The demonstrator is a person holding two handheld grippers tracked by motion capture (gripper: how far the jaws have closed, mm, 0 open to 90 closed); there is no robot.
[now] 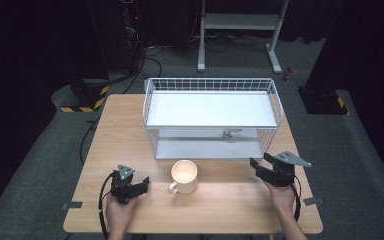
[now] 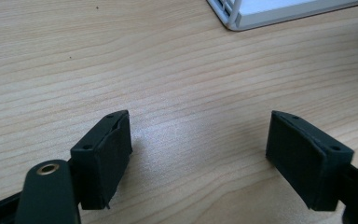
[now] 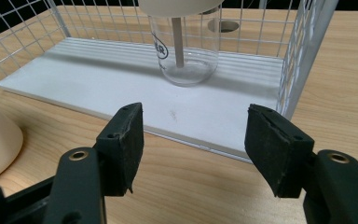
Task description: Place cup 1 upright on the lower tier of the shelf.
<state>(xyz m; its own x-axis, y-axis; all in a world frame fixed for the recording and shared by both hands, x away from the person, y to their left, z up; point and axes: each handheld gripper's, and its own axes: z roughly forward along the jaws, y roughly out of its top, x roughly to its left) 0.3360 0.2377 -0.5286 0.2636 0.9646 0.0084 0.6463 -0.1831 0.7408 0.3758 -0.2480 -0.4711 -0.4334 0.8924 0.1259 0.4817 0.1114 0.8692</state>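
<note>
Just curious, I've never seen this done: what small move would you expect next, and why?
Probably the right gripper eases forward toward the glass on the rack's lower shelf. Its jaws stand open and point at the glass, with nothing between them; the left gripper is open over bare table.

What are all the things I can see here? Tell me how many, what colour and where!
Table: one, light wood, centre of the room.
Wire rack: one, white, two shelves, on the table's far half.
Glass jar: one, clear, upright on the rack's lower shelf.
Mug: one, cream, on the table in front of the rack.
Metal stand: one, white, on the floor behind the table.
Left gripper: one, black, jaws apart, left of the mug.
Right gripper: one, black, jaws apart, right of the mug.
</note>
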